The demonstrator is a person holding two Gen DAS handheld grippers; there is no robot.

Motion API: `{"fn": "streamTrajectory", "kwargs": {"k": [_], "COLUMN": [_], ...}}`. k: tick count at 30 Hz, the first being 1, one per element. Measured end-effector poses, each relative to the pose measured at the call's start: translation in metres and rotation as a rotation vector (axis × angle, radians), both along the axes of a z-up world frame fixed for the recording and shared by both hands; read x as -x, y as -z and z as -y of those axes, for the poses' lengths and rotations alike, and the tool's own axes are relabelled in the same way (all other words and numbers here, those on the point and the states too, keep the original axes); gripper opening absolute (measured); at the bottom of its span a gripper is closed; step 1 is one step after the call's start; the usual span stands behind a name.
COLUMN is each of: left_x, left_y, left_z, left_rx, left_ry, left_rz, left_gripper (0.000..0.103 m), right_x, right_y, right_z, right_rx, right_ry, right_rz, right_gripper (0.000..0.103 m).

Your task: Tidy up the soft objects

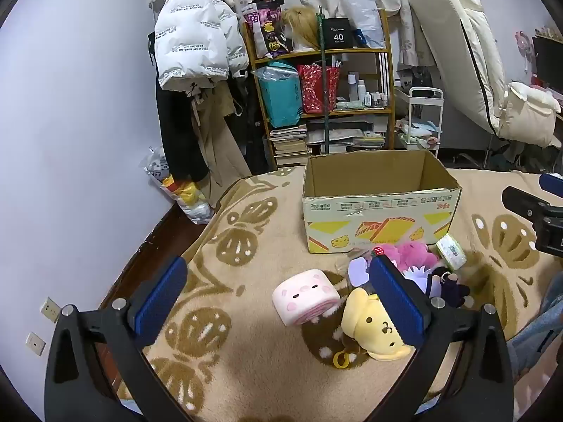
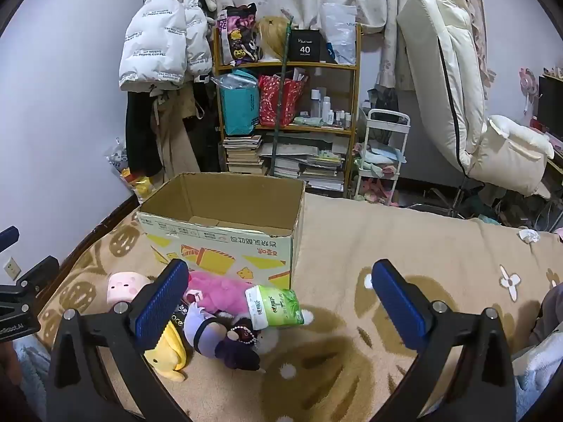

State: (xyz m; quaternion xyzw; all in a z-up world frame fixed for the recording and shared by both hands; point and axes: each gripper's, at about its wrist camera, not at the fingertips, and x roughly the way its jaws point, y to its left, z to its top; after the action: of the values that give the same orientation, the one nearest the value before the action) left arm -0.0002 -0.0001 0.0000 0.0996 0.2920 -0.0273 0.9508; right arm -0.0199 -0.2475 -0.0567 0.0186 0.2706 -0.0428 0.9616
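An open, empty cardboard box (image 1: pixel 380 211) (image 2: pixel 225 235) stands on the beige blanket. In front of it lie a pink pig cushion (image 1: pixel 305 297) (image 2: pixel 123 286), a yellow dog plush (image 1: pixel 373 330) (image 2: pixel 170 351), a pink furry toy (image 1: pixel 411 251) (image 2: pixel 218 290), a purple-haired doll (image 1: pixel 447 283) (image 2: pixel 221 337) and a green tissue pack (image 1: pixel 451 250) (image 2: pixel 274 307). My left gripper (image 1: pixel 278 295) is open and empty, just short of the pig cushion. My right gripper (image 2: pixel 279 297) is open and empty above the tissue pack; part of it shows in the left wrist view (image 1: pixel 538 218).
A wooden shelf (image 1: pixel 323 105) (image 2: pixel 285 119) with bags, books and bottles stands behind the bed. A white puffer jacket (image 1: pixel 193 42) hangs at left. A white trolley (image 2: pixel 380 154) and a folded mattress (image 2: pixel 457 88) stand at right. The bed's left edge drops to dark floor (image 1: pixel 155 246).
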Motion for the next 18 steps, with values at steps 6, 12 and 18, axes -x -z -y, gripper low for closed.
{"fn": "streamTrajectory", "kwargs": {"k": [6, 12, 18], "left_x": [-0.0011, 0.0008, 0.0008], "left_y": [-0.0002, 0.0002, 0.0018], "left_z": [-0.0036, -0.0050, -0.0055], "left_rx": [0.001, -0.006, -0.006], "left_ry": [-0.004, 0.000, -0.006], "left_rz": [-0.007, 0.007, 0.012], "left_gripper": [0.102, 0.102, 0.102], "right_x": [-0.0009, -0.0003, -0.0006], "right_y": [0.0005, 0.0000, 0.0006], "right_z": [0.0002, 0.0002, 0.0005], "right_rx": [0.010, 0.012, 0.011], "right_ry": [0.003, 0.010, 0.008], "right_rz": [-0.003, -0.003, -0.003], "right_gripper": [0.103, 0.103, 0.103]}}
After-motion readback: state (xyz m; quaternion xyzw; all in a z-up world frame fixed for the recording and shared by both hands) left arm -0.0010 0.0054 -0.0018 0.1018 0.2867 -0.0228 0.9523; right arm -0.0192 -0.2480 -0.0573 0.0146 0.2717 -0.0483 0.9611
